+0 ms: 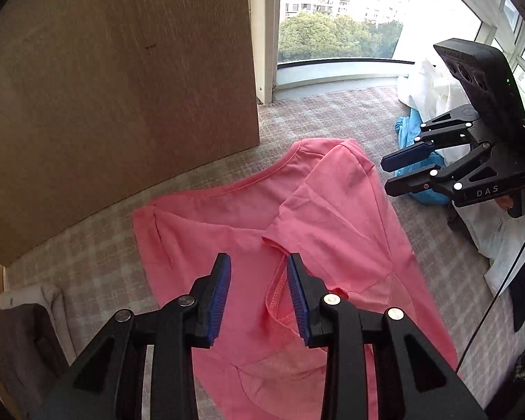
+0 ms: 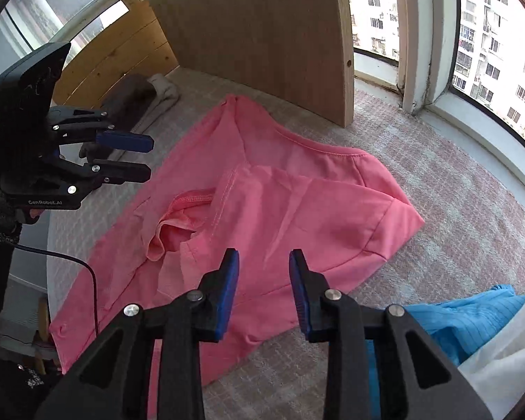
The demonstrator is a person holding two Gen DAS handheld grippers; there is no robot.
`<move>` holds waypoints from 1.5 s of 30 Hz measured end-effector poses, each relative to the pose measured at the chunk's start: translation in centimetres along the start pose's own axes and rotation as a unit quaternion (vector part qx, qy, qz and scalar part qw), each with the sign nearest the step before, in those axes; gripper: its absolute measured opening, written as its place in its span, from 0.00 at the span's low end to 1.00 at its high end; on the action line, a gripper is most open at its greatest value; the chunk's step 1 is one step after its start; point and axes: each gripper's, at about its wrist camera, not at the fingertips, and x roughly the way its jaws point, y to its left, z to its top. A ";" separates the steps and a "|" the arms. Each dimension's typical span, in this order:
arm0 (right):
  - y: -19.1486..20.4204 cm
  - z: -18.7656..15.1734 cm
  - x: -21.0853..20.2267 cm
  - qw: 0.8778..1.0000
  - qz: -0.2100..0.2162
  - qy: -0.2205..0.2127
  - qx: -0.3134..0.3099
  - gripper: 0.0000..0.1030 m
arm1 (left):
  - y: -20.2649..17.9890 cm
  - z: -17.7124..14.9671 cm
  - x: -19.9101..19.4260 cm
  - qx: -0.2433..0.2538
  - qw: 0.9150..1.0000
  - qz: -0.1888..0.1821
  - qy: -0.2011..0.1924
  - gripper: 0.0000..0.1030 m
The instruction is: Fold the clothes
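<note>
Pink shirt (image 1: 227, 224): spread on the checked cover (image 1: 98, 255), partly folded, 1 side with its short sleeve (image 1: 315, 210) turned over the middle; neckline (image 2: 192, 201) open and a little crumpled near the centre.
Place of shirt: in front of the wooden board (image 1: 115, 98), between the 2 hand-held grippers, nothing pressing on it.
Left hand-held gripper (image 1: 259, 295): open, blue pads (image 1: 220, 297) well apart, empty; above the near part of the shirt, not touching the cloth as far as can be seen.
Left hand-held gripper in right wrist view (image 2: 148, 159): at the left edge of the picture, fingers pointing to the shirt, a gap visible between the 2 fingers, a black cable (image 2: 87, 273) hanging under it.
Right hand-held gripper (image 2: 264, 290): open too, empty, pads parted; above the near edge of the folded side.
Right hand-held gripper in left wrist view (image 1: 385, 173): beside the far right corner of the shirt, just apart from it, fingers not closed.
Blue cloth (image 2: 472, 318): crumpled at the right of the shirt, near it, partly under a white cloth (image 1: 434, 87).
Folded pile (image 2: 143, 94): brown and grey pieces at the far left, against the wooden slats (image 2: 122, 59).
Window (image 2: 483, 52): behind, curved, with apartment blocks and trees outside.
</note>
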 end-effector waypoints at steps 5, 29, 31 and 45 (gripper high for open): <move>3.8 -0.8 4.4 0.999 0.015 0.026 -0.023 0.22 | 0.3 -5.1 -1.3 -0.024 1.000 0.000 0.019 0.31; 11.3 -22.4 -14.8 0.963 -0.047 -0.117 0.238 0.34 | -1.8 -24.9 -8.1 -0.066 0.995 -0.073 0.019 0.32; 13.4 -24.5 -14.2 0.957 -0.055 -0.113 0.261 0.34 | -2.3 -27.2 -9.3 -0.055 0.994 -0.092 0.018 0.32; 26.8 -37.1 -10.3 0.912 -0.115 -0.077 0.387 0.37 | -2.4 -38.6 -12.7 -0.031 0.972 -0.227 0.060 0.36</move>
